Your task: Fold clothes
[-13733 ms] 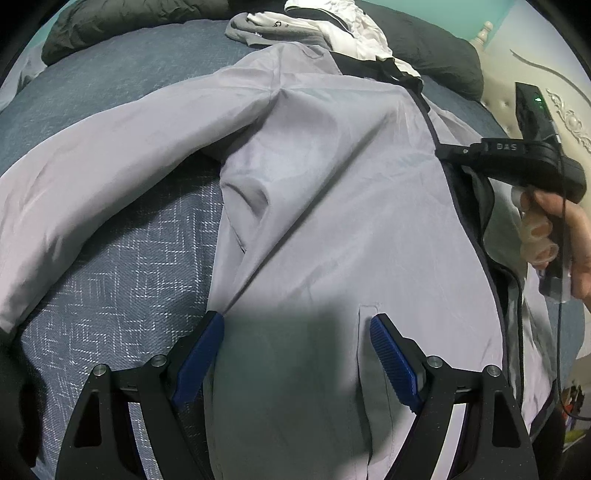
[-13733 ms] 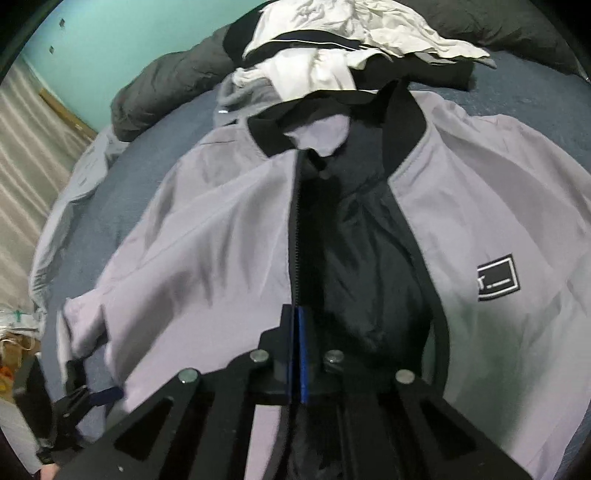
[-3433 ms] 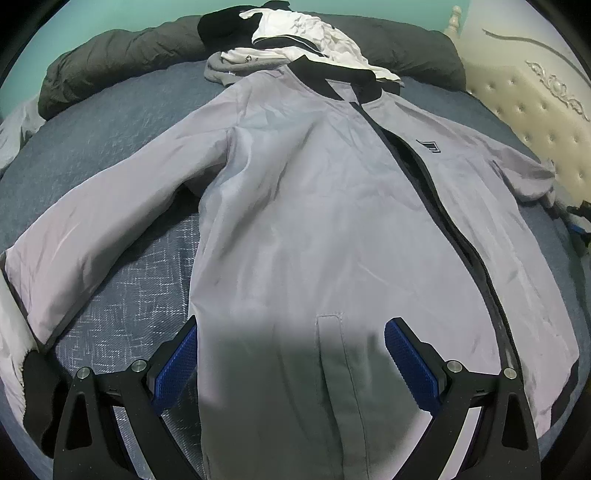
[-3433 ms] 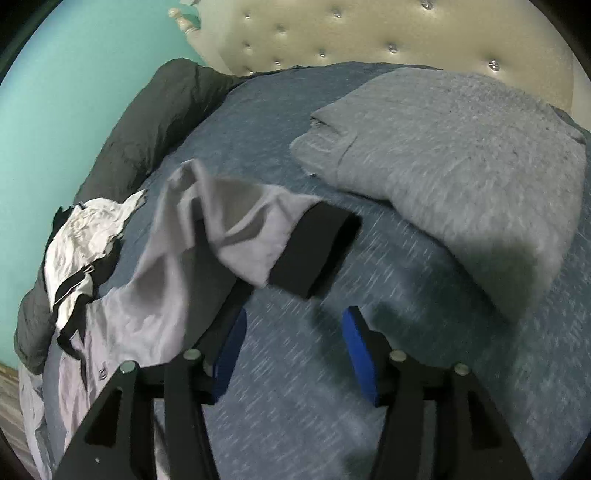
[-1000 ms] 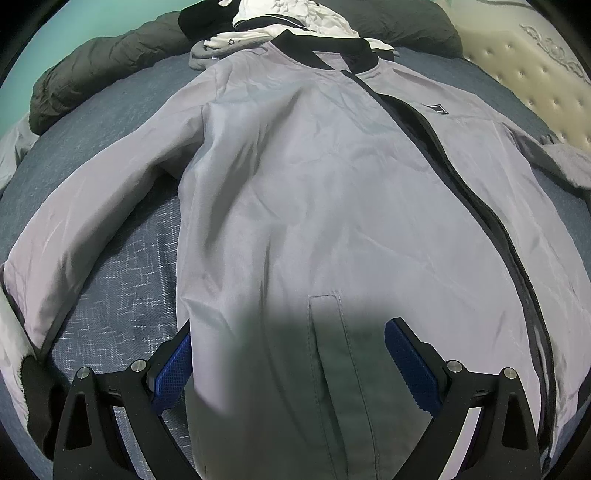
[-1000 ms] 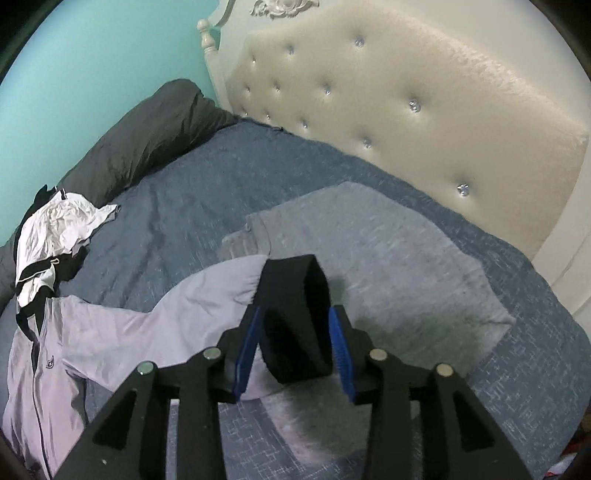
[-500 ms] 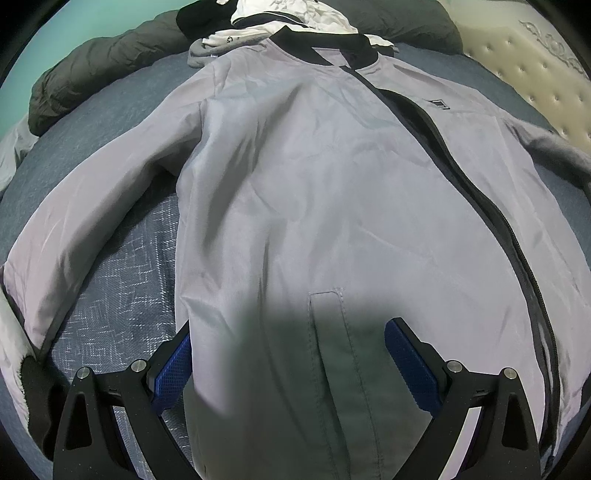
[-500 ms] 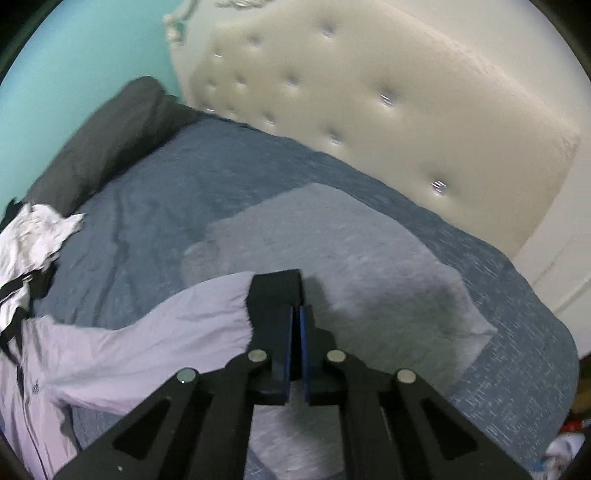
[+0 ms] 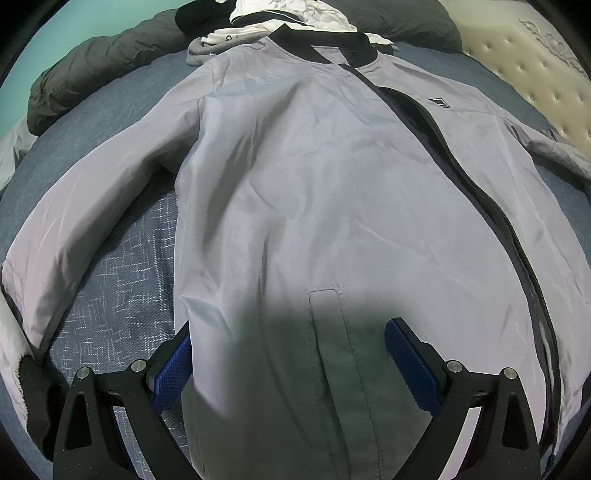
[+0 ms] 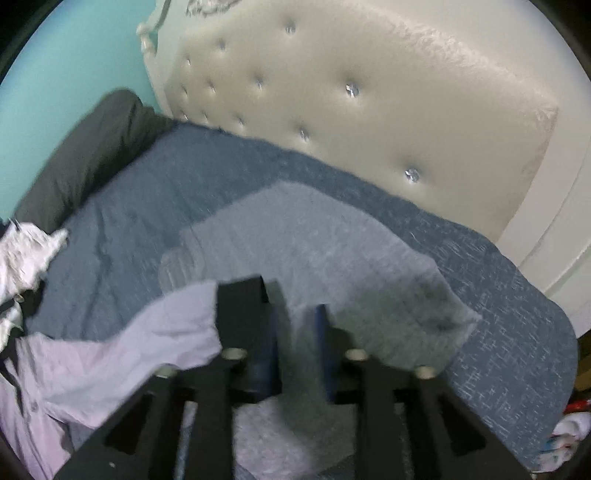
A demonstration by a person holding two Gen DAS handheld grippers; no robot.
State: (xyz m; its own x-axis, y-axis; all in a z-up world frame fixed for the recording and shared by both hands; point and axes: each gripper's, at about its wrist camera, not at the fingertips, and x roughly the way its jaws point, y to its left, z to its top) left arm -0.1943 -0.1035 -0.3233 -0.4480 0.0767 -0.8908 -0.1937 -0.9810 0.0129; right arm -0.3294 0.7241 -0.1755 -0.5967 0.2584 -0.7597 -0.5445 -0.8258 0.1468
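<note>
Jacket (image 9: 332,184) — grey, black collar, zip down the front — lies spread flat, front up, on the blue bed (image 9: 122,273), one sleeve stretched out to the left. Left tongs (image 9: 288,358) hang wide open just above the hem by the pocket seam, gripping nothing. Heap of white and black clothes (image 9: 280,18) beyond the collar. Right tongs (image 10: 295,332) opening, blurred, over a folded grey garment (image 10: 314,243) near the tufted headboard (image 10: 369,110); black cuff (image 10: 240,306) of the other sleeve (image 10: 147,347) sits against the left pad — no grip visible, gap between pads bare.
</note>
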